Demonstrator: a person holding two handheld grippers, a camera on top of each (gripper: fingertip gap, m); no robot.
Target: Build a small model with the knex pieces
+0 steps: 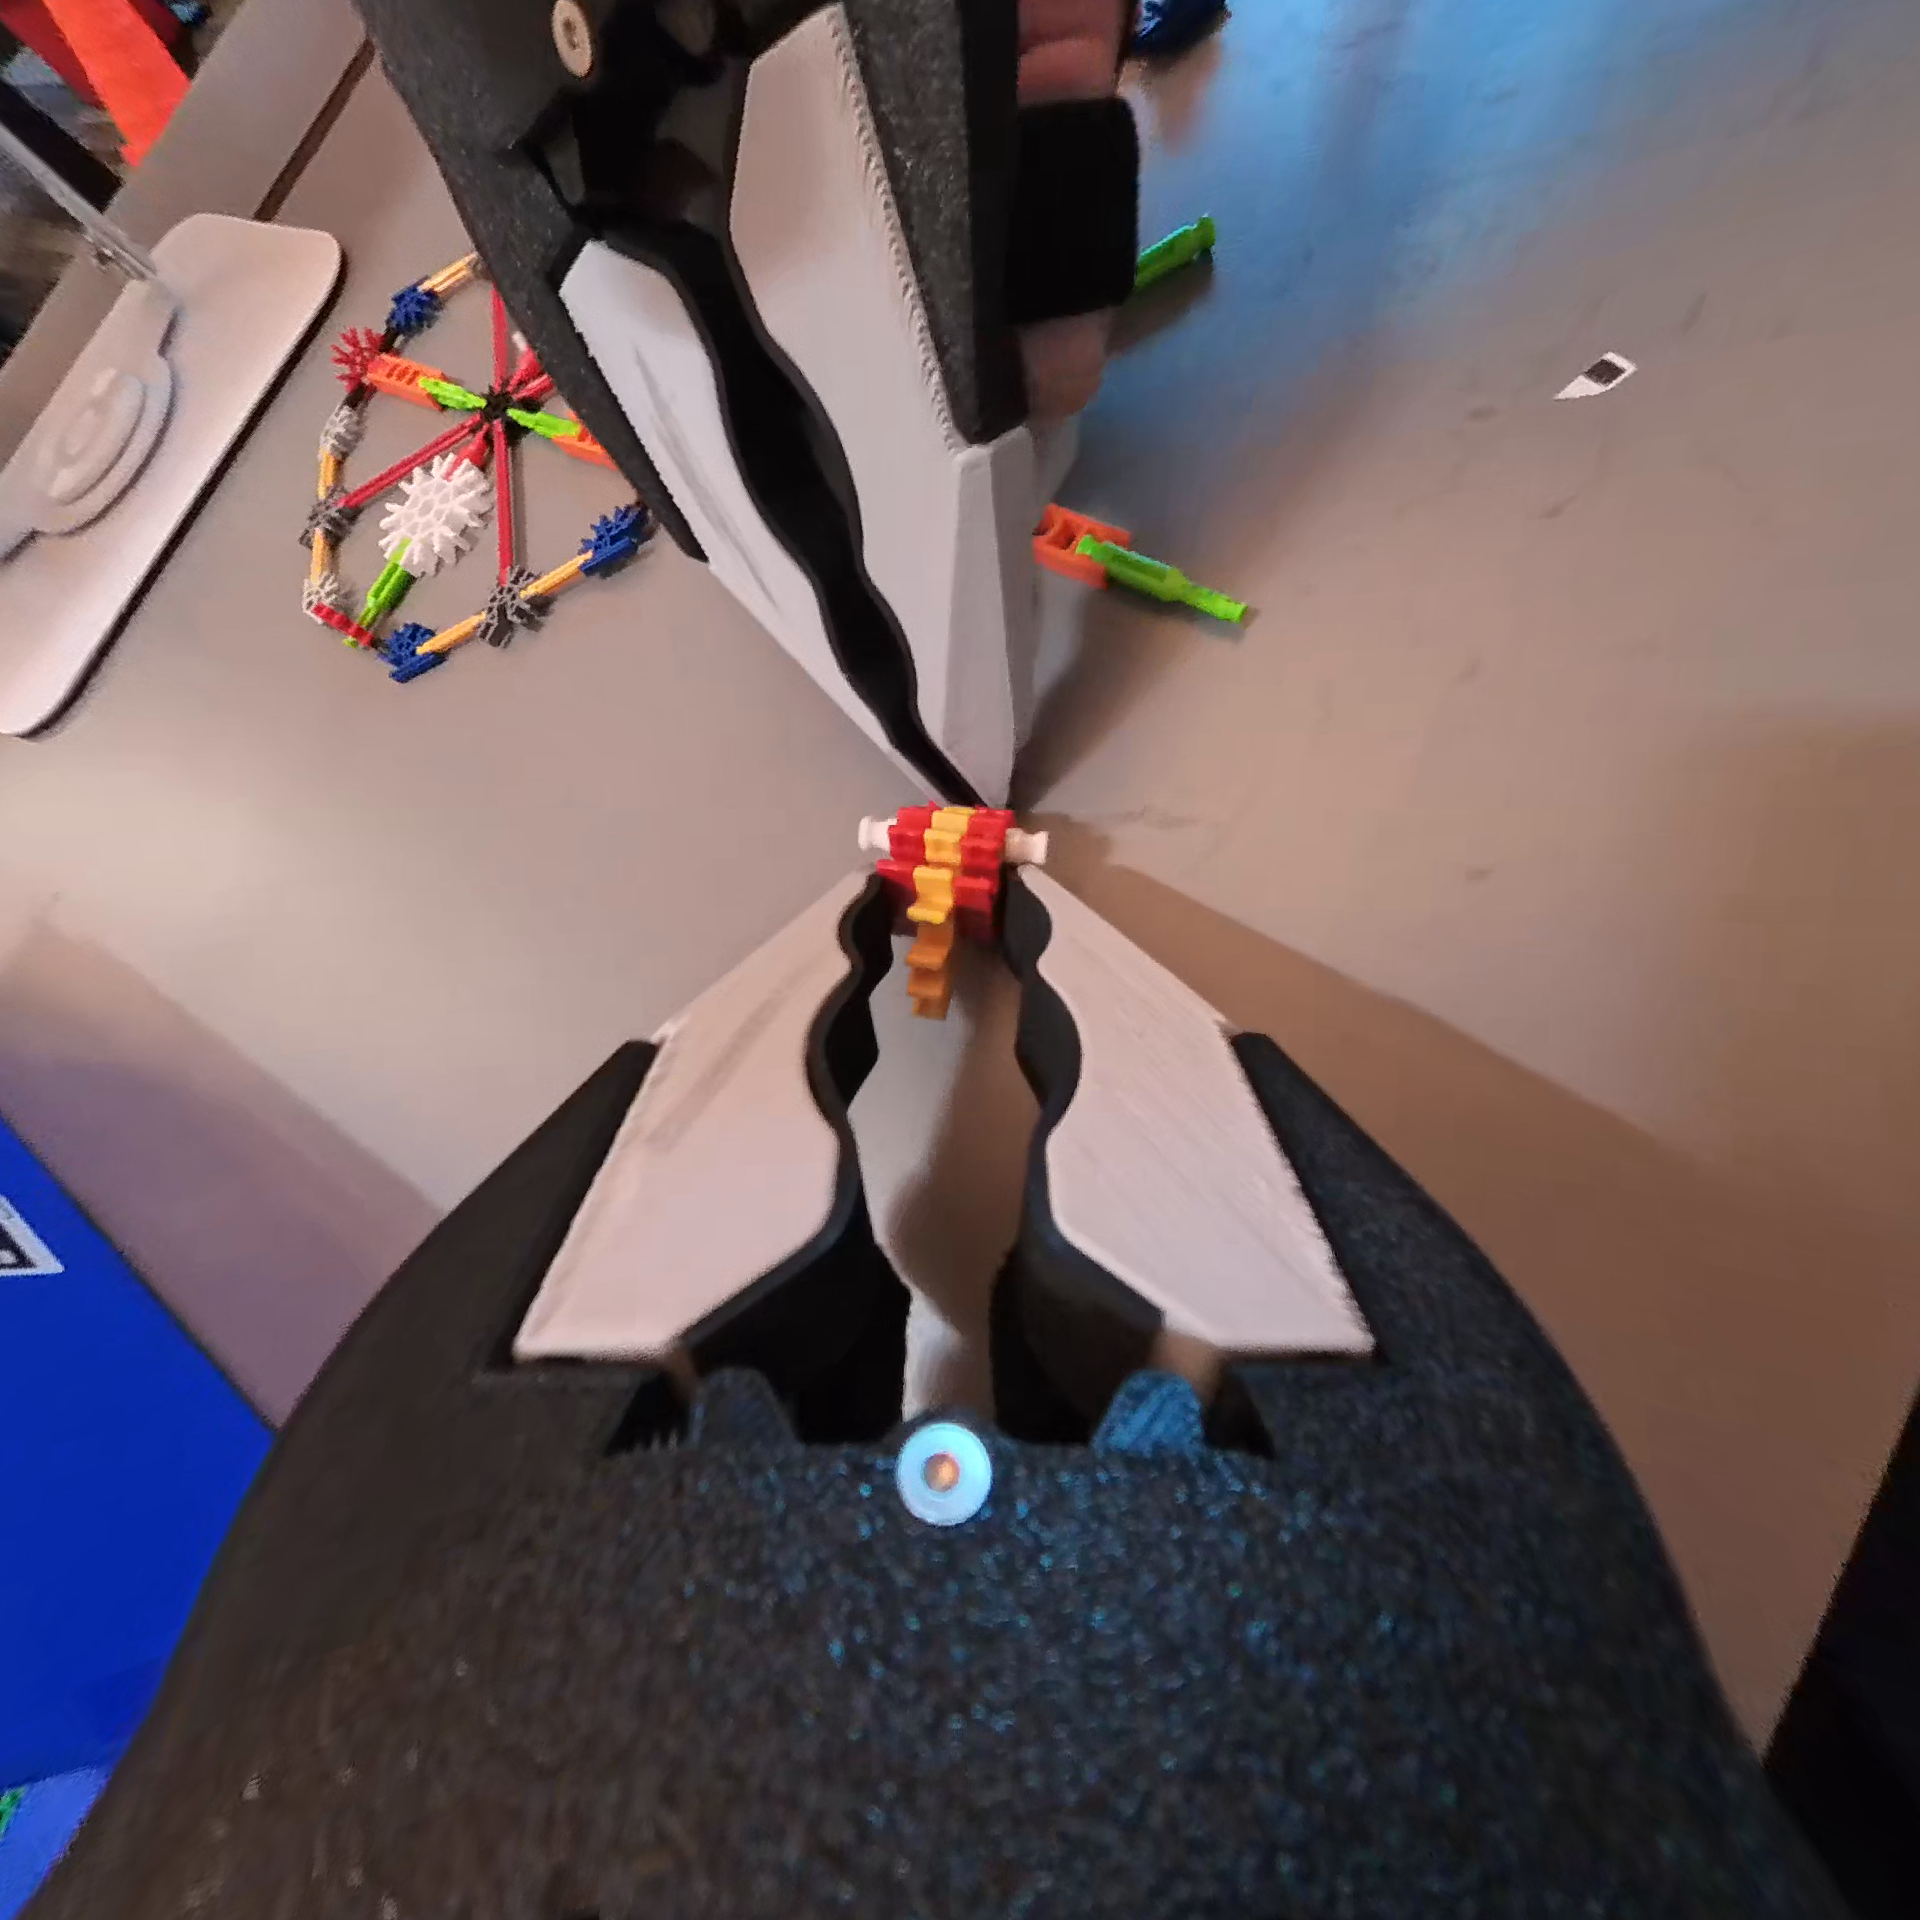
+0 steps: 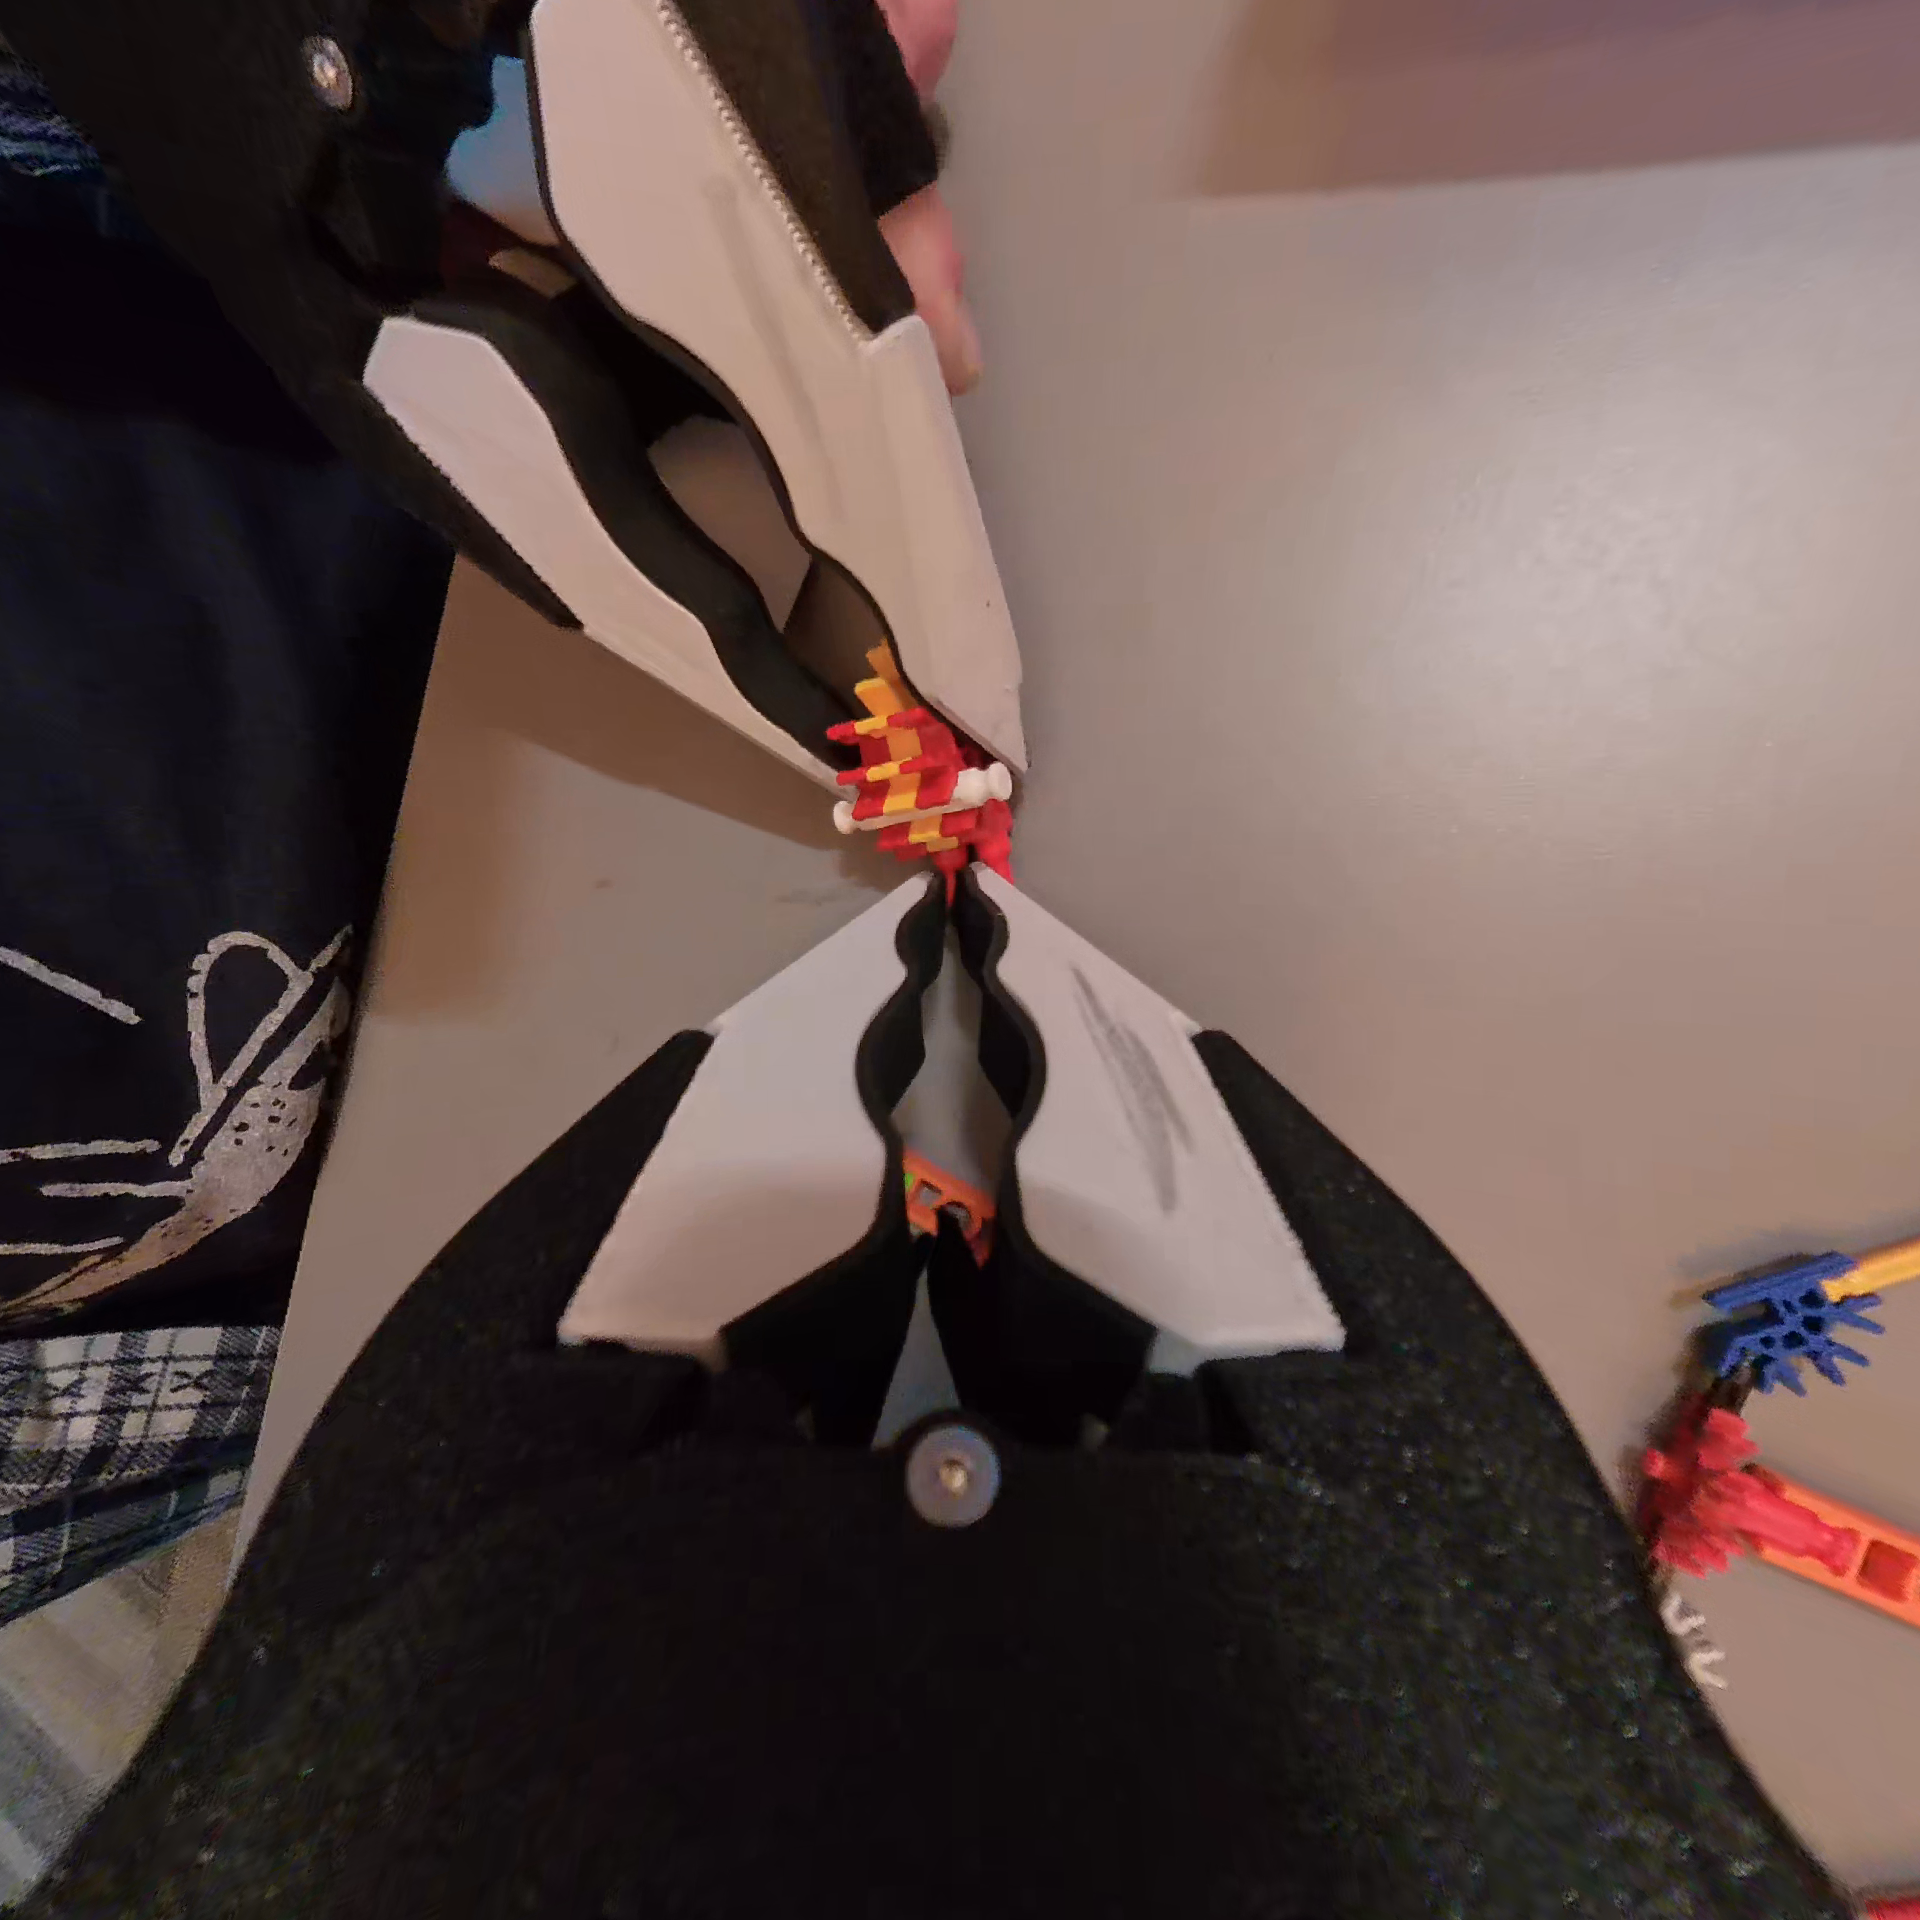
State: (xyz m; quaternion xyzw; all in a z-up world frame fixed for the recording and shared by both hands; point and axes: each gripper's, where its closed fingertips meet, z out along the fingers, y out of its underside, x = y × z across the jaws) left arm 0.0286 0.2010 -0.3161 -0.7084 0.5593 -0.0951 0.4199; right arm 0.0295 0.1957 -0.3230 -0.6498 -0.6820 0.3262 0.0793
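1. Left wrist view: the left gripper [image 1: 940, 883] clamps a small stack [image 1: 940, 868] of red and yellow toothed connectors on a white rod — held just above the grey table [image 1: 1455, 935].
2. The right gripper [image 1: 977, 795] meets the stack from the far side, its tips pinched on a red connector's edge.
3. Far left lies a wheel [image 1: 457, 468] of coloured rods and connectors, beside a grey stand base [image 1: 156, 436]; an orange-and-green piece [image 1: 1132, 571] lies to the right.
4. Right wrist view: right gripper [image 2: 951, 883] nips a red tooth, left gripper [image 2: 914, 748] opposite — a person's dark shirt [image 2: 187, 831] at left.
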